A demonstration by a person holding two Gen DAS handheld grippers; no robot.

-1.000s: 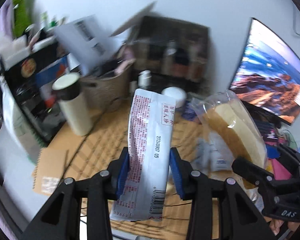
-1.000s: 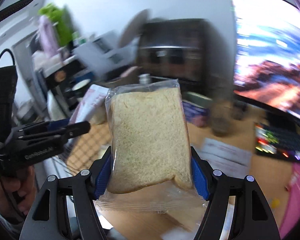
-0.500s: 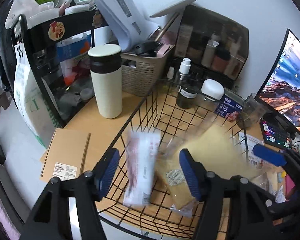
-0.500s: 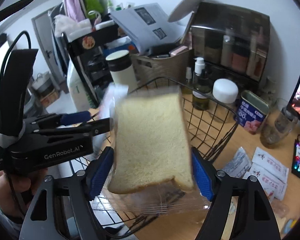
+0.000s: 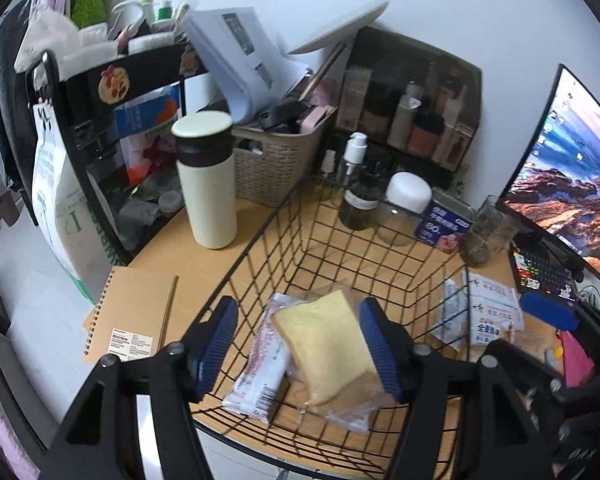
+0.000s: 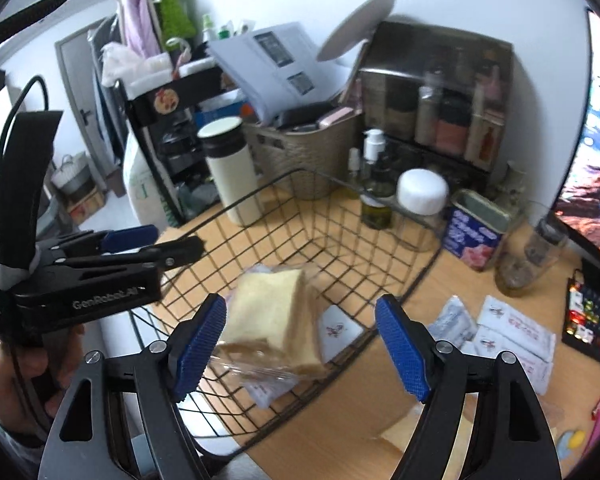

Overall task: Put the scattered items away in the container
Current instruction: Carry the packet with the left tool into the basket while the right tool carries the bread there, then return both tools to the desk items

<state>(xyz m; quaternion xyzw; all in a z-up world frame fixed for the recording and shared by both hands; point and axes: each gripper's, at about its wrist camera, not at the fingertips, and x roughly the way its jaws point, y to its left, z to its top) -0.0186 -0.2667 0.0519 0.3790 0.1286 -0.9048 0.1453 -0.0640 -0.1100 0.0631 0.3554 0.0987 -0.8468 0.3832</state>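
A black wire basket (image 5: 260, 236) (image 6: 416, 276) stands on the wooden desk. In it lie a bagged slice of bread (image 5: 326, 346) (image 6: 274, 314) and a white and pink snack packet (image 5: 260, 360), side by side. My left gripper (image 5: 298, 348) is open and empty above the basket's near end. My right gripper (image 6: 300, 350) is open and empty above the basket's near right corner. The left gripper also shows in the right wrist view (image 6: 140, 246). Several white sachets (image 5: 492, 312) (image 6: 512, 336) lie on the desk right of the basket.
A white flask (image 5: 208, 180), a woven basket of papers (image 5: 276, 160), a pump bottle (image 5: 356, 196), a white-lidded jar (image 5: 404, 208), a blue tin (image 5: 444, 224) and a glass (image 5: 484, 236) ring the basket's far side. A notebook (image 5: 132, 320) lies left. Monitor (image 5: 568, 168) and keyboard (image 5: 540, 272) stand right.
Both grippers opened over the basket. The snack packet dropped from the left one and the bagged bread from the right one, and both now lie in the basket.
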